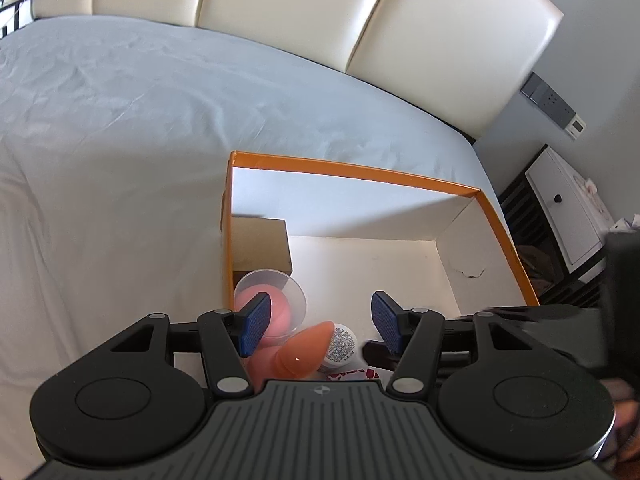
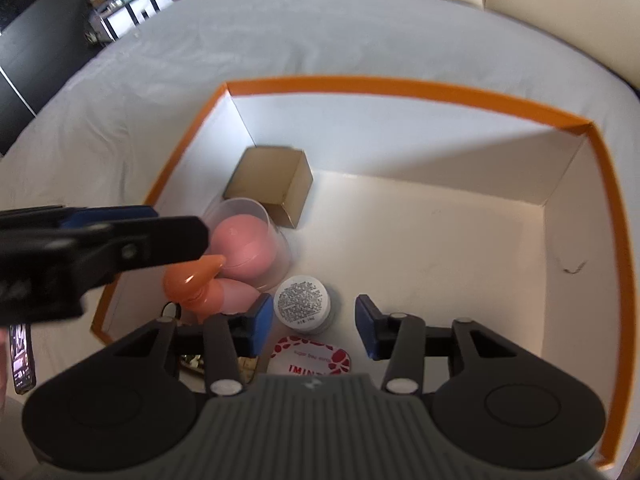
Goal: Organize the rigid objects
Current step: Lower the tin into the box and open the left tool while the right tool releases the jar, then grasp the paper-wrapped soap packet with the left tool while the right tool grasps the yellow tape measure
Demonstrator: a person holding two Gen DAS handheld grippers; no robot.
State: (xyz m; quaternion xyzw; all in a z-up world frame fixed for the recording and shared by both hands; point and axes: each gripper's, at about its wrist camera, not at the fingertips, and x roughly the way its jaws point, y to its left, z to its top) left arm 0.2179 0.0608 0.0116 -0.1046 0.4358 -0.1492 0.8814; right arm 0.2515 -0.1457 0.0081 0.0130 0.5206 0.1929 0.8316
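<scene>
An orange-rimmed white box (image 2: 400,88) (image 1: 352,168) lies on the bed. In its near left part sit a gold cube box (image 2: 272,184) (image 1: 260,244), a clear cup holding a pink sponge (image 2: 248,240) (image 1: 276,300), an orange teardrop piece (image 2: 192,280) (image 1: 304,348), a small round jar with a printed label (image 2: 302,300) (image 1: 340,344) and a red-and-white mint tin (image 2: 308,356) (image 1: 352,374). My left gripper (image 1: 320,328) is open and empty above these items. My right gripper (image 2: 312,328) is open and empty over the jar. The left gripper also shows in the right wrist view (image 2: 120,240).
The box rests on a grey-white bedsheet (image 1: 120,120) with a cream padded headboard (image 1: 320,12) behind. A white nightstand (image 1: 568,208) stands at the right. A phone (image 2: 22,356) lies left of the box. The box's right half is bare floor (image 2: 440,248).
</scene>
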